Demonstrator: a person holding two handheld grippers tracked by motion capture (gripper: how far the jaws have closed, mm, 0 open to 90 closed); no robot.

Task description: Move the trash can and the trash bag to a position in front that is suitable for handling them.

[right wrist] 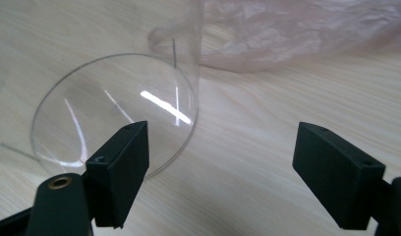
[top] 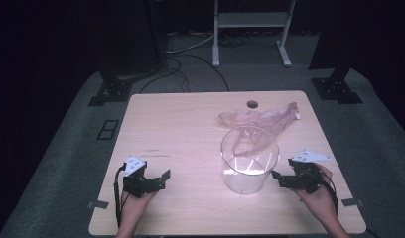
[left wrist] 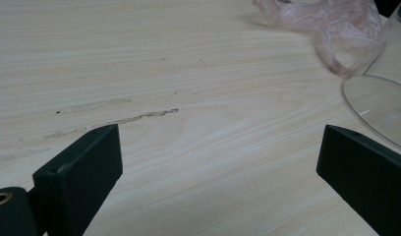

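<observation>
Pale wooden desk (top: 190, 124), rectangular, with a small round dark hole (top: 252, 104) near its far edge. Toward the near right part, standing upright — a clear, round, open-topped plastic container (top: 249, 161), its transparent base flat on the wood. Just behind it, stretching toward the far right corner, a crumpled, pinkish, see-through plastic bag (top: 262, 118); whether touching the container's far wall cannot be told.

Left gripper (top: 161, 179) held in the left hand (top: 136, 201) near the near left corner, well apart from the container. In the left gripper view, jaws spread wide with nothing but bare wood between them — the container's base (left wrist: 380, 110) at the right edge, the bag (left wrist: 331, 24) at the top right.

Right gripper (top: 277, 179) held in the right hand (top: 319, 198) by the near right edge, just beside the container's right wall. In the right gripper view, jaws likewise released, gripping nothing; container (right wrist: 115, 108) ahead on the left-hand side, bag (right wrist: 297, 29) beyond it.
</observation>
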